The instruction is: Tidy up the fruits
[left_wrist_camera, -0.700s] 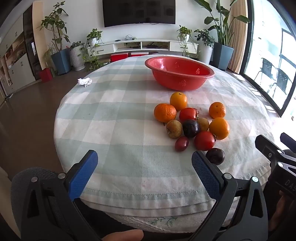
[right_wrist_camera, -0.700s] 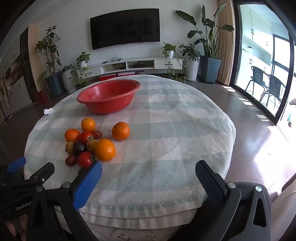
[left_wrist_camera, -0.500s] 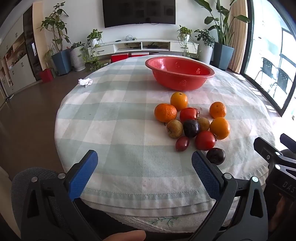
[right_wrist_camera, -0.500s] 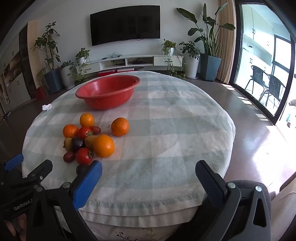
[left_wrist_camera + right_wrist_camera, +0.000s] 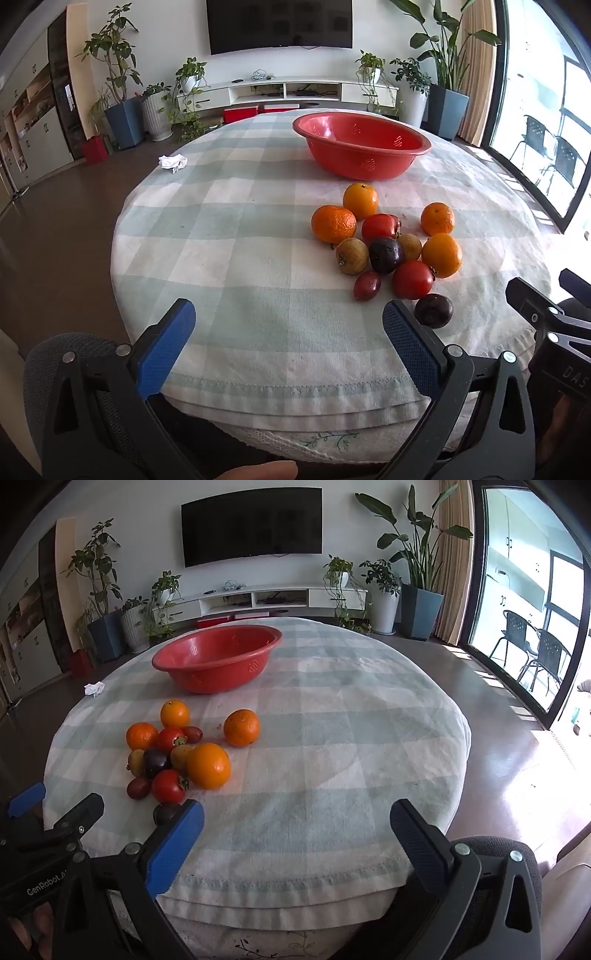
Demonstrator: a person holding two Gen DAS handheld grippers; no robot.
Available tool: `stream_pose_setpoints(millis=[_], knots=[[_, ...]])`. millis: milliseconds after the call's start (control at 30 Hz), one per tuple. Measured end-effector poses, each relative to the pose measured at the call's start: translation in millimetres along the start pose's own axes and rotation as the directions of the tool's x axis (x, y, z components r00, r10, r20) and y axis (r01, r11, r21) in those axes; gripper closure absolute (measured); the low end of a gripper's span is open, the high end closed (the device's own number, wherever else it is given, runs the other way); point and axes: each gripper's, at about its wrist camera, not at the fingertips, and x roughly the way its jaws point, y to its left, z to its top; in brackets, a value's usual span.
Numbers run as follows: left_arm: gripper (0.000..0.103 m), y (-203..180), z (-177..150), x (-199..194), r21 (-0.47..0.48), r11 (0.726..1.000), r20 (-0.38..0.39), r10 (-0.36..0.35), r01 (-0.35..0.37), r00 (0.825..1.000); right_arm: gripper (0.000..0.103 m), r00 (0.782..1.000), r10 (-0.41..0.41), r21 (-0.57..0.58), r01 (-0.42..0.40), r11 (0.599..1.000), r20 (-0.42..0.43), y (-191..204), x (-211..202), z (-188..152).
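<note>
Red bowl (image 5: 362,147) sits empty beyond the fruit pile (image 5: 384,251), which lies ahead and right of the left tool (image 5: 288,339) and ahead-left of the right tool (image 5: 295,834), both spread apart, empty, likely ready for picking.

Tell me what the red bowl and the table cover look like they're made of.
Red bowl: probably moulded plastic, with a smooth, slightly glossy surface and clusters of small drain holes in the wall, like a colander. Table cover: woven fabric, likely cotton, matte, with pale green and white checks, a stitched hem and soft folds at the edge.
</note>
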Motion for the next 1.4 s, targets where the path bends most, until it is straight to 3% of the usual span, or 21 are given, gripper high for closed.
stream_pose_setpoints(millis=[1400], knots=[[0.0,4.2,-0.1,1.1,0.0,1.0,-0.002,-0.001,0.001,1.0,0.0,1.0,-0.002,-0.003,0.002,1.0,-0.004,1.2,-0.5,-0.7]])
